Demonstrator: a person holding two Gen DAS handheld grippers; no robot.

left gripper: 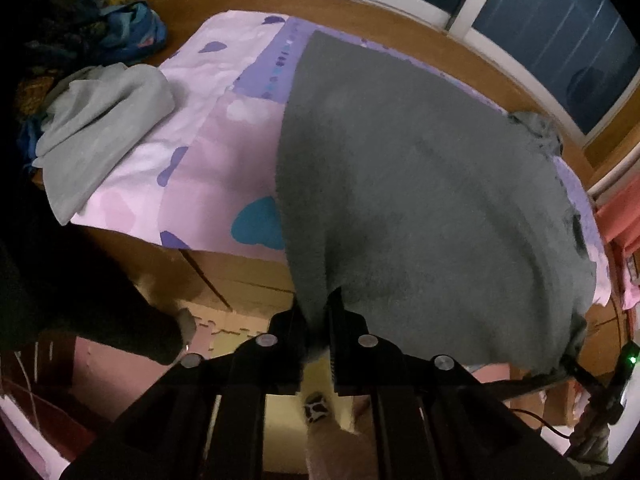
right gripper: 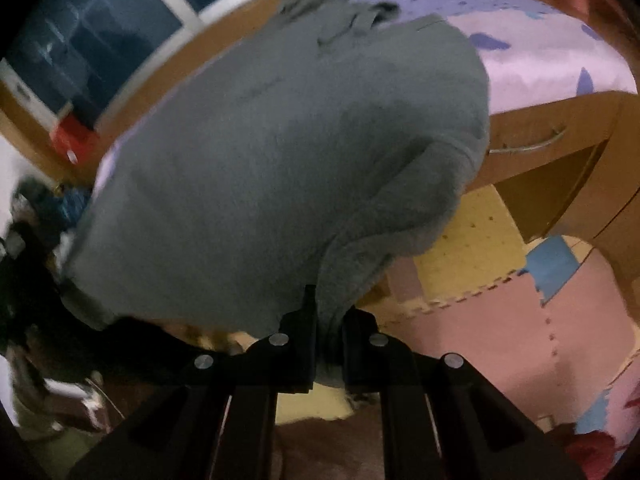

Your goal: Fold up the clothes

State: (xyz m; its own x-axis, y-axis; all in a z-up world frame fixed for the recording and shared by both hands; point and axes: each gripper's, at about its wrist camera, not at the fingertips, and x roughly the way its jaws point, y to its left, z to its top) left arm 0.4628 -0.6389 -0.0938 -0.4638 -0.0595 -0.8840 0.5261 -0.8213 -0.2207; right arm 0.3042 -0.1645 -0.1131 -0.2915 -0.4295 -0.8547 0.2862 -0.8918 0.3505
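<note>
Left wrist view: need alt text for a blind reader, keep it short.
The left gripper is shut on the near edge of a dark grey garment spread over a bed with a pink and purple sheet. A lighter grey garment lies crumpled at the bed's left side, below a dark window.

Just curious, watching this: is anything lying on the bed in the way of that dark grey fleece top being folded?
Nothing visible blocks the dark grey fleece top. Both grippers already pinch its edge. A light grey garment lies apart, left.
</note>
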